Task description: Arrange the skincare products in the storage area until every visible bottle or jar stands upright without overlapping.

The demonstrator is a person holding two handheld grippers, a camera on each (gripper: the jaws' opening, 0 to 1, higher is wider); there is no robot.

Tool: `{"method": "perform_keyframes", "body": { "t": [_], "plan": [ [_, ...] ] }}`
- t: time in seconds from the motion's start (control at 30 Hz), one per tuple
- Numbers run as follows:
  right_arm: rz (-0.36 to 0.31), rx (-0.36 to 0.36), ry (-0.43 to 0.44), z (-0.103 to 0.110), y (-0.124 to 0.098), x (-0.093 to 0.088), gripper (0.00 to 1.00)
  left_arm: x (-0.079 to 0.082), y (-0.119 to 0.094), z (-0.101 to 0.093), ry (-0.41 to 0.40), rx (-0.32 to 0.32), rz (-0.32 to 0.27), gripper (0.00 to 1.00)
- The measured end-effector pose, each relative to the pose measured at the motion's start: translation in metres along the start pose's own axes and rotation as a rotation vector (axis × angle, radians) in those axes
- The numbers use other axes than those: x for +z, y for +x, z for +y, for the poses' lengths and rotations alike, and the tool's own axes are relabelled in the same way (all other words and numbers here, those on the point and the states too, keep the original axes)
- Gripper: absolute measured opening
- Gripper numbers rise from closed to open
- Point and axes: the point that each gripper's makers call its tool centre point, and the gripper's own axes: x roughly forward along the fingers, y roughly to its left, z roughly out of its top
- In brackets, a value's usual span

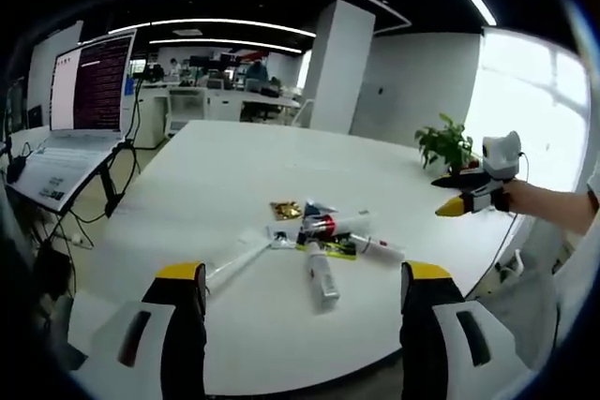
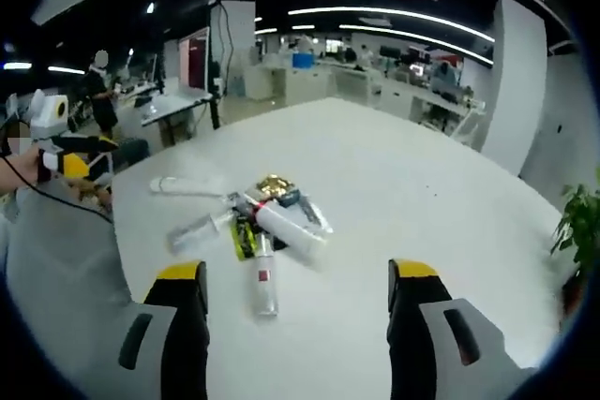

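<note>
Labels on the heaped skincare tubes (image 1: 319,236) are too blurred to read.

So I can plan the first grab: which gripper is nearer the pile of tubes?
Hard to call; neither is clearly nearer. The left gripper and the right gripper, both open, hang short of the pile of tubes on opposite sides.

No text, brand or number can be read in either view. Rows of lines are seen on the large screen (image 1: 94,81) at the left of the left gripper view, but they are too small and blurred to be made out. Printing is borne by the tubes and bottles (image 1: 319,236) lying in a heap on the white worktop (image 1: 244,166), red and dark marks among it, and none of it is legible.
</note>
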Motion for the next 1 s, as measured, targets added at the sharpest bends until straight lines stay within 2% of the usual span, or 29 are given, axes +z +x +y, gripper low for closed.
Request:
{"method": "perform_keyframes", "body": {
  "t": [0.17,0.3,0.57,0.77,1.0],
  "plan": [
    [-0.004,0.041,-0.063,0.003,0.019,0.008,0.72,0.000,0.009,0.004,-0.004,-0.018,0.020,0.78],
    [0.022,0.065,-0.095,-0.002,0.032,0.006,0.72,0.004,0.018,0.005,-0.012,-0.029,0.020,0.78],
    [0.079,0.123,-0.144,-0.001,0.056,0.000,0.70,-0.004,0.024,0.010,-0.002,-0.045,0.058,0.78],
    [0.123,0.155,-0.180,-0.008,0.075,-0.003,0.64,-0.007,0.030,0.008,-0.012,-0.057,0.068,0.78],
    [0.159,0.195,-0.221,-0.004,0.099,-0.004,0.58,-0.009,0.034,0.005,-0.026,-0.070,0.071,0.77]
  ]
}}
